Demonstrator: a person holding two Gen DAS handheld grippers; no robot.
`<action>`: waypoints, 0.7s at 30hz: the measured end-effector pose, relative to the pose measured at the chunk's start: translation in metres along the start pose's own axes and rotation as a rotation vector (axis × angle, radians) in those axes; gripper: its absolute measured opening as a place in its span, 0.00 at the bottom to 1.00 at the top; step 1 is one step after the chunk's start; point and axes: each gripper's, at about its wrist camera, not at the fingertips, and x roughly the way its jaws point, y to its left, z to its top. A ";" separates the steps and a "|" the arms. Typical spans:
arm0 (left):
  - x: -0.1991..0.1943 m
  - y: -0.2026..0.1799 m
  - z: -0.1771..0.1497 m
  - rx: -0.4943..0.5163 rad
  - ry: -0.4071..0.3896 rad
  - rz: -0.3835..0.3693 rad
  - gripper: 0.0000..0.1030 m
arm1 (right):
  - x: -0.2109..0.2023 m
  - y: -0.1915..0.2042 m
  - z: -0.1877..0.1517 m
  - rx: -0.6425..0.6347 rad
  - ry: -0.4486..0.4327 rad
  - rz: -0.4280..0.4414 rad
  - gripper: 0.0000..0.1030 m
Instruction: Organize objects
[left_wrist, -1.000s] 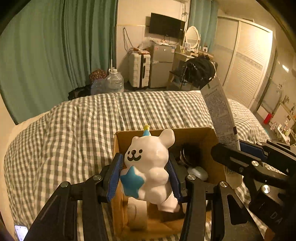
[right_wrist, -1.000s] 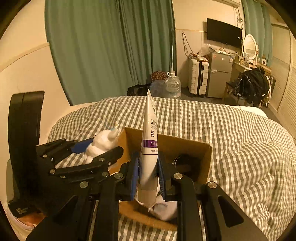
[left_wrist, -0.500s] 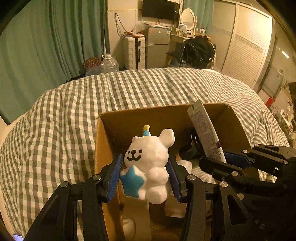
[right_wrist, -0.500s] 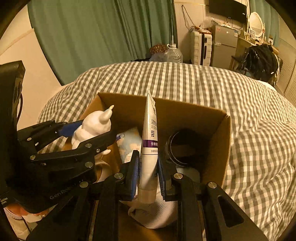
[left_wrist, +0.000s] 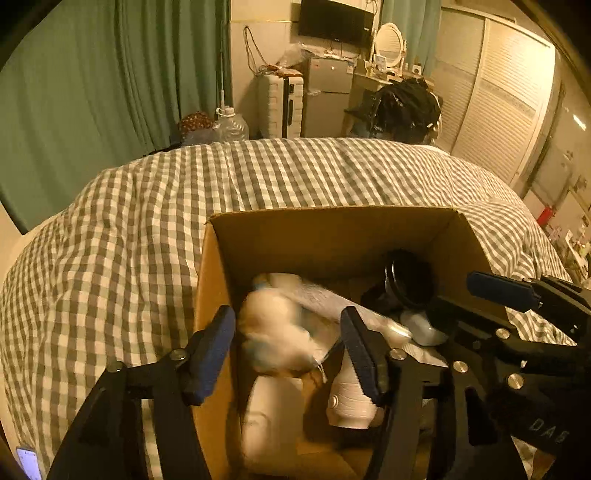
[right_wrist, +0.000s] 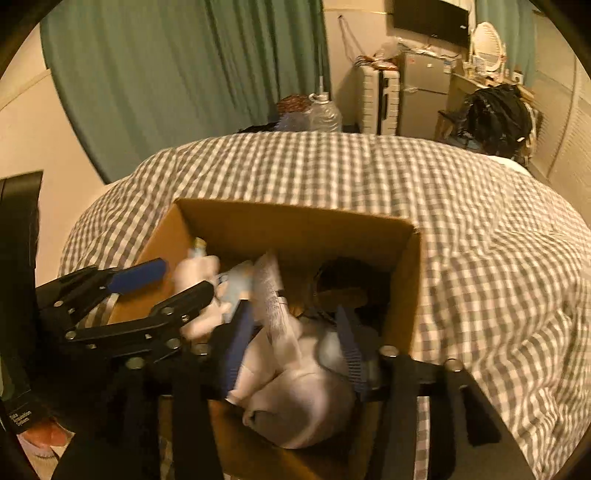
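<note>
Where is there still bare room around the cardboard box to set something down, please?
The checked bedspread lies bare left of the cardboard box, beyond its far wall, and on its right side. Inside it is crowded: the white bear toy, tube, a dark round item and both opening grippers.

room: warm dim light | green curtains (left_wrist: 110, 92) | checked bedspread (left_wrist: 129, 240) | wall tv (left_wrist: 334, 18) | louvred wardrobe (left_wrist: 498, 103)
</note>
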 end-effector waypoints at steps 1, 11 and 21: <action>-0.003 0.000 0.000 -0.002 -0.003 0.007 0.67 | -0.003 0.001 0.001 0.000 -0.005 -0.007 0.49; -0.071 -0.004 0.012 -0.035 -0.106 0.000 0.81 | -0.060 0.004 0.010 0.004 -0.087 -0.083 0.68; -0.180 -0.027 0.026 0.004 -0.267 0.019 0.86 | -0.175 0.016 0.011 0.004 -0.281 -0.122 0.84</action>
